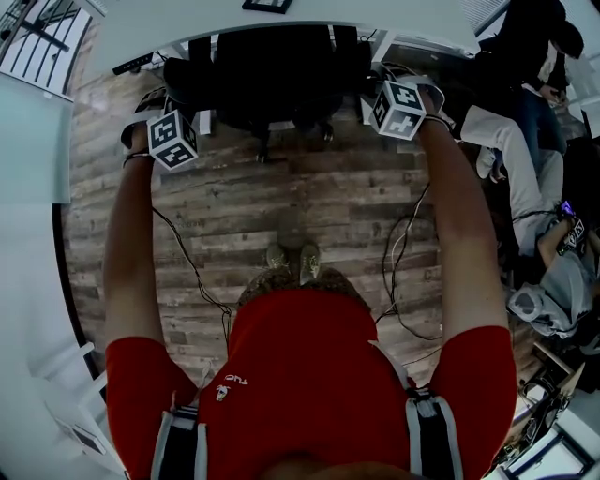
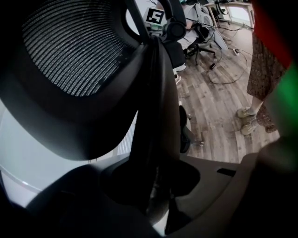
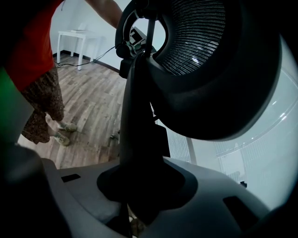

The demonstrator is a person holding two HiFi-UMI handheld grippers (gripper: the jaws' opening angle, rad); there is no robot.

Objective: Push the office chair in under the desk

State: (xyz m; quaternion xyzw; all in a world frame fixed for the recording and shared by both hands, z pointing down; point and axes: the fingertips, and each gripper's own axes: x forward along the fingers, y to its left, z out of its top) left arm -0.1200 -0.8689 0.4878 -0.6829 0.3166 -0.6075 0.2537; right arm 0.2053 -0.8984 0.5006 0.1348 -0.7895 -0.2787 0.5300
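Over a wood floor (image 1: 309, 202), the left gripper (image 1: 167, 103) and right gripper (image 1: 380, 89) are each clamped on a side edge of the black chair's (image 1: 272, 75) backrest. The chair is seen partly tucked beneath the white desk (image 1: 394, 14) beyond.

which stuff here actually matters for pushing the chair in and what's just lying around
Part of the job:
- office chair, held at both sides
- desk
- left gripper
- right gripper

Just lying about:
- cables on the floor
- small white table
- seated person off to the right
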